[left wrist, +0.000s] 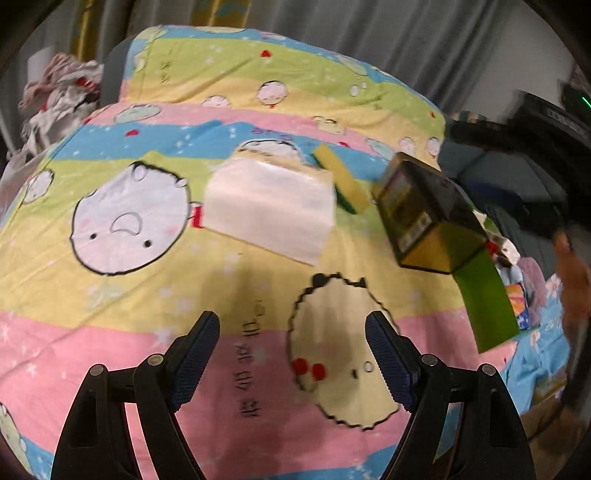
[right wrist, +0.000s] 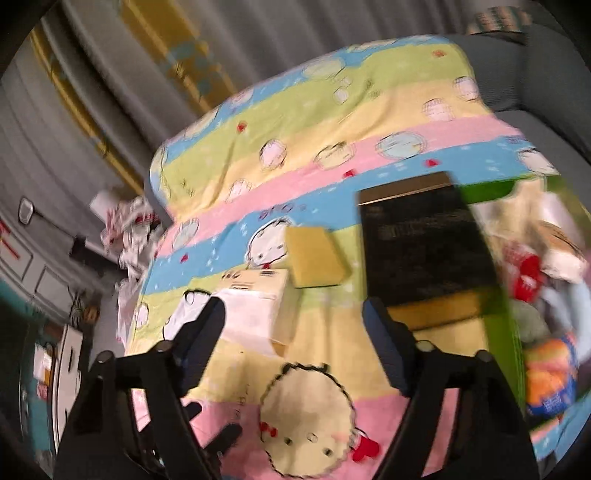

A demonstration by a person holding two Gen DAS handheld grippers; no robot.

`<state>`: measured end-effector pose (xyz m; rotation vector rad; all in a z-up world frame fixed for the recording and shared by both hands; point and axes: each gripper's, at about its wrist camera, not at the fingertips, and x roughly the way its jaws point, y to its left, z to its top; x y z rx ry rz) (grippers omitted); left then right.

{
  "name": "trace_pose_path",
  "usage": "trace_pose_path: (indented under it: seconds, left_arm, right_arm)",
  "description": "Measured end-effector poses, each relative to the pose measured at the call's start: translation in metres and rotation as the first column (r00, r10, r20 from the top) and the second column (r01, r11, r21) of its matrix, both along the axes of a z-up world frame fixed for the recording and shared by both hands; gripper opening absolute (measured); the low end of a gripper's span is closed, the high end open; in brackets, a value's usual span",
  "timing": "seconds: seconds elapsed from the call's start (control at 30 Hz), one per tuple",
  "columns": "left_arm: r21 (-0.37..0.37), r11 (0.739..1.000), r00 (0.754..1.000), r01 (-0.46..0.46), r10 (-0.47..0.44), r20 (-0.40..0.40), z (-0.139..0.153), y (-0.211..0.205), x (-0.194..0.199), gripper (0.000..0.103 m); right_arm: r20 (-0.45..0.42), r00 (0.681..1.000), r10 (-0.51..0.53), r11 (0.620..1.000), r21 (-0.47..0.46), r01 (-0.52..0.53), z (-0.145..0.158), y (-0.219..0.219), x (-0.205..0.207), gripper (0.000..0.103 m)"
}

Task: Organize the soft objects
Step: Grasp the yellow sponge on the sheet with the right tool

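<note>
You have grey curtains [left wrist: 424, 40] hanging behind the bed. To your left, a heap of crumpled clothes [left wrist: 59, 96] lies beside a white roll [left wrist: 42, 61].

You're in a home bedroom: a bed [left wrist: 110, 302] fills your view under a striped cartoon-print sheet [left wrist: 229, 92], grey curtains [left wrist: 369, 33] hang behind it at twelve o'clock, and a heap of crumpled clothes [left wrist: 59, 96] sits off its edge at ten o'clock.

The pile of soft things [right wrist: 546, 295] is looking blurry, and the black box [right wrist: 424, 240] is hiding part of it.
</note>
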<state>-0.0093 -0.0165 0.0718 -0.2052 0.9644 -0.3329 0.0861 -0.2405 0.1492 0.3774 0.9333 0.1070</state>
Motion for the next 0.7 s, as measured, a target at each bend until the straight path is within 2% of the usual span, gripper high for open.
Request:
trace_pose_path:
  seconds: [0.1,0.23,0.33,0.47,0.5,0.53,0.63,0.7]
  left_arm:
    - [-0.009,1.0,1.0,-0.017,0.017,-0.009,-0.003,0.012,0.002,0.081]
    - [-0.02,0.999,1.0,-0.025,0.025,-0.018,-0.007,0.024,0.006,0.081]
    - [-0.027,0.999,0.999,-0.032,0.032,-0.022,-0.01,0.031,0.009,0.081]
    - [-0.032,0.999,0.999,-0.041,0.04,-0.037,-0.013,0.038,0.011,0.081]
    - [-0.03,0.999,0.998,-0.042,0.041,-0.037,-0.013,0.04,0.011,0.081]
    - [-0.028,0.999,0.998,-0.043,0.042,-0.035,-0.013,0.04,0.011,0.081]
    - [-0.017,0.999,0.999,-0.046,0.045,-0.025,-0.011,0.041,0.009,0.081]
    - [-0.015,0.999,0.999,-0.045,0.044,-0.021,-0.009,0.04,0.007,0.081]
  right_arm:
    - [-0.082,0.996,0.034,0.994,-0.103,-0.042,-0.014,0.028,0.043,0.049]
    - [-0.182,0.983,0.036,0.975,-0.208,-0.074,-0.042,0.052,0.098,0.046]
    - [-0.23,0.973,0.023,0.965,-0.248,-0.082,-0.063,0.057,0.126,0.046]
    - [-0.283,0.959,-0.024,0.953,-0.297,-0.064,-0.086,0.053,0.146,0.045]
    - [-0.301,0.953,-0.023,0.948,-0.31,-0.075,-0.093,0.053,0.149,0.034]
    - [-0.311,0.95,-0.025,0.946,-0.316,-0.078,-0.098,0.052,0.15,0.032]
    - [-0.275,0.961,-0.014,0.95,-0.304,-0.073,-0.096,0.049,0.145,0.026]
    - [-0.243,0.97,-0.002,0.949,-0.306,-0.075,-0.084,0.05,0.136,0.022]
